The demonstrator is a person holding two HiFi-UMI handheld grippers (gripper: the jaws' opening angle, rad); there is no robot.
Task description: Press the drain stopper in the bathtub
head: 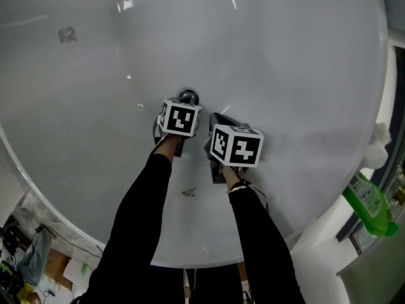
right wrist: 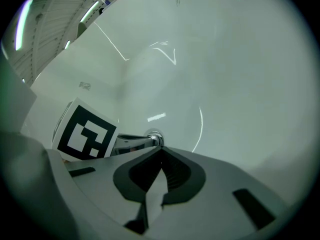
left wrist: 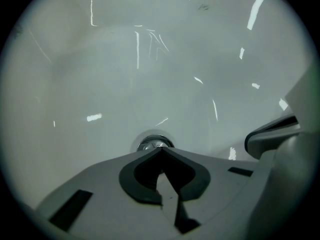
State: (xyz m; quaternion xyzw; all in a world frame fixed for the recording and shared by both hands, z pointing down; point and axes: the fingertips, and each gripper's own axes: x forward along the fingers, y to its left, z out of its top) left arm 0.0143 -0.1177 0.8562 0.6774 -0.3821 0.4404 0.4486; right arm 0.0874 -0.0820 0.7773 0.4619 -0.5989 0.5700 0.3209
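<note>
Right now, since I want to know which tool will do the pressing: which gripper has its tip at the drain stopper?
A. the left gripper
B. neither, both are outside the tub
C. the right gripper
A: the left gripper, jaws together, has the drain stopper right at its tip, while the right gripper sits off to one side of it in the bathtub.

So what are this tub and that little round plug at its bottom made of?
The bathtub looks like glossy white acrylic or enamel, though the look alone cannot tell which. Sharp streaks of light reflect off its smooth surface. The drain stopper seems to be polished, chrome-like metal: it is silvery with mirror-bright highlights.
</note>
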